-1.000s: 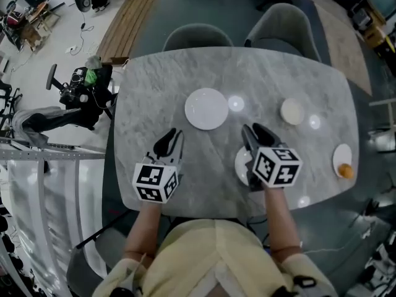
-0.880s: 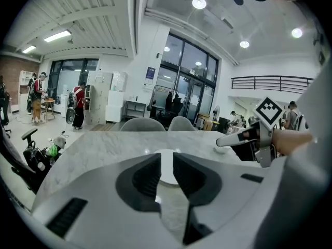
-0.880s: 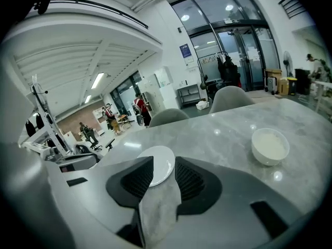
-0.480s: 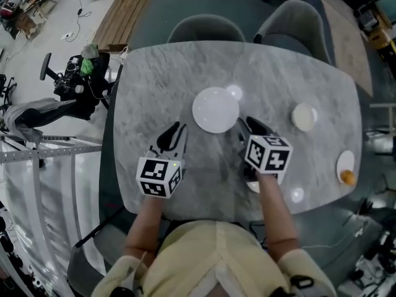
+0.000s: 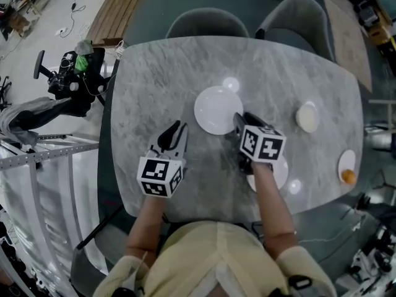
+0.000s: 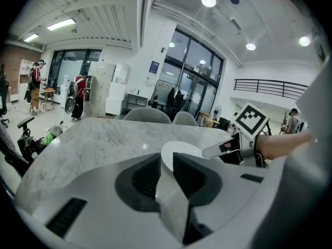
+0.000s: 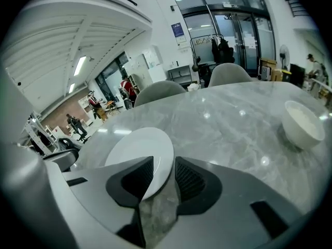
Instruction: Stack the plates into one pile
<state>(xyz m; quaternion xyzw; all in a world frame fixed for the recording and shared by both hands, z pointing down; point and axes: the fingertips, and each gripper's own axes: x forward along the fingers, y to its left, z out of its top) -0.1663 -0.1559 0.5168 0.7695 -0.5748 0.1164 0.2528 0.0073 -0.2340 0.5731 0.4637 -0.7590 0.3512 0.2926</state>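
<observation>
While the right gripper [image 5: 239, 120] sits unclenched at the plate [image 5: 215, 109] rim, we'd get one jaw underneath before clamping; left gripper [image 5: 176, 131] released, empty.

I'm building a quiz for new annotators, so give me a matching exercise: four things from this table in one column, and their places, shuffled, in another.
Things:
1. large white plate
2. white bowl
3. small orange thing
4. left gripper

Places:
A. on the small plate at the right edge of the table
B. over bare marble, left of the large white plate
C. middle of the table, rim at the open right gripper
D. alone, right of the large white plate

Pairs: 1-C, 2-D, 3-A, 4-B
</observation>
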